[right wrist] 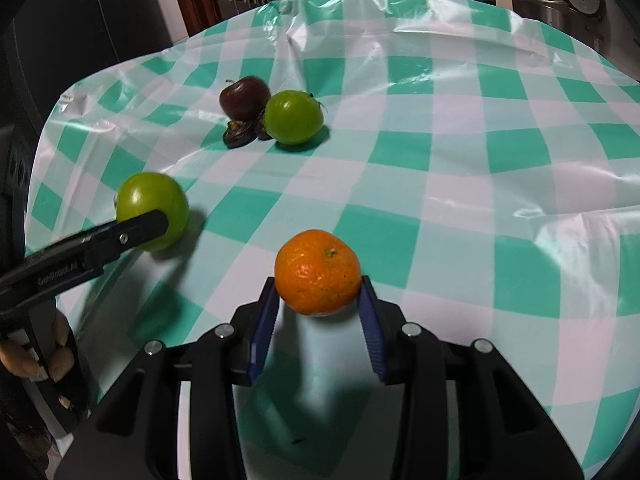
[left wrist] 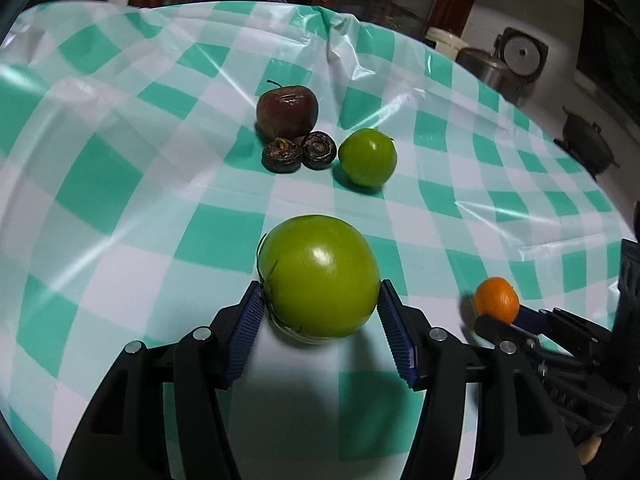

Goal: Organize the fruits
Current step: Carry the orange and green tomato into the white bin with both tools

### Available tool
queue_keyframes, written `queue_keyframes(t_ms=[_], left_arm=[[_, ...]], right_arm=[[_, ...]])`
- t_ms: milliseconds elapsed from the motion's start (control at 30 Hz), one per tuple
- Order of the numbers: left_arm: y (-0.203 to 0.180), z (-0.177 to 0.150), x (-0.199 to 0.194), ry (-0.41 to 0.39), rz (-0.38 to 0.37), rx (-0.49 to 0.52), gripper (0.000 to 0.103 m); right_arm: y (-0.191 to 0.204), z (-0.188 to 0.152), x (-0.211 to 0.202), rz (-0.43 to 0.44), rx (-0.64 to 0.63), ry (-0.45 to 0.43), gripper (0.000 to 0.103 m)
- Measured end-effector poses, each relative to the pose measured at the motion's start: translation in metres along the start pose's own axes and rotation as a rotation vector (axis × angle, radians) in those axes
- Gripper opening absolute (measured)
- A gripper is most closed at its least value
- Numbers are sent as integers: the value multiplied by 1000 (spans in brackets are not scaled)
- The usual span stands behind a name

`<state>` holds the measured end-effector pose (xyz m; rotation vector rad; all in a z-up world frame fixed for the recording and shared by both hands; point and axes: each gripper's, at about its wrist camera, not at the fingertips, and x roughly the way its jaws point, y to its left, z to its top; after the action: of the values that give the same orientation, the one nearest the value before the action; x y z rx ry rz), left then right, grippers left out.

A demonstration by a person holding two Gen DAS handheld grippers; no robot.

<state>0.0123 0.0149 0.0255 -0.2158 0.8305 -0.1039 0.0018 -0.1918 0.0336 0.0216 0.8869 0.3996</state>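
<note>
From my left wrist view, my left gripper (left wrist: 320, 300) clamps a large green fruit (left wrist: 318, 278) at lower centre, its blue pads pressing both sides; the skin is glossy, with a dry stem end turned to the left. Higher up, at centre frame, a wrinkled dark red apple (left wrist: 287, 111) sits on the green-and-white checked cloth of the worktop (left wrist: 120, 184), two dark shrivelled fruits (left wrist: 299, 151) touching just below it, and a smaller green fruit (left wrist: 367, 157) just to their right. At the lower right edge, my right gripper (left wrist: 502, 316) holds a small orange mandarin (left wrist: 496, 298).

From my right wrist view, my right gripper (right wrist: 319, 292) grips the mandarin (right wrist: 318, 273) at lower centre, pads tight on both flanks; its peel is pitted and bright, the green stem button facing up. At middle left, my left gripper (right wrist: 150, 226) holds the large green fruit (right wrist: 152, 208). In the upper left, the apple (right wrist: 244, 96), shrivelled fruits (right wrist: 239, 132) and smaller green fruit (right wrist: 293, 117) cluster together. Fingers (right wrist: 60, 354) show at the lower left edge.
</note>
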Motion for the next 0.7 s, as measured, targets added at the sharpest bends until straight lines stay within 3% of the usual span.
queue_keyframes(t_ms=[133,167,200,300,533,700], left_arm=[[-8,23,27,39,90,53,74],[-10,27,33,52,93,64,71],[-11,31,40,55,84,71,60],[-12,32,42,30,69,65,58],[-1,-1,3,-7,85,64,58],[19,-39,-45,-15,121,100,58]], right_arm=[[4,-1,3,-2,-6,13,41],[4,-1,2,-1,-5,13,41],[3,-1,2,3,-2,13,41],[3,-2,2,8,1,12,41],[11,-6,-6,40,10,-8,41],[47,-17,-12,106,-22,-5,41]])
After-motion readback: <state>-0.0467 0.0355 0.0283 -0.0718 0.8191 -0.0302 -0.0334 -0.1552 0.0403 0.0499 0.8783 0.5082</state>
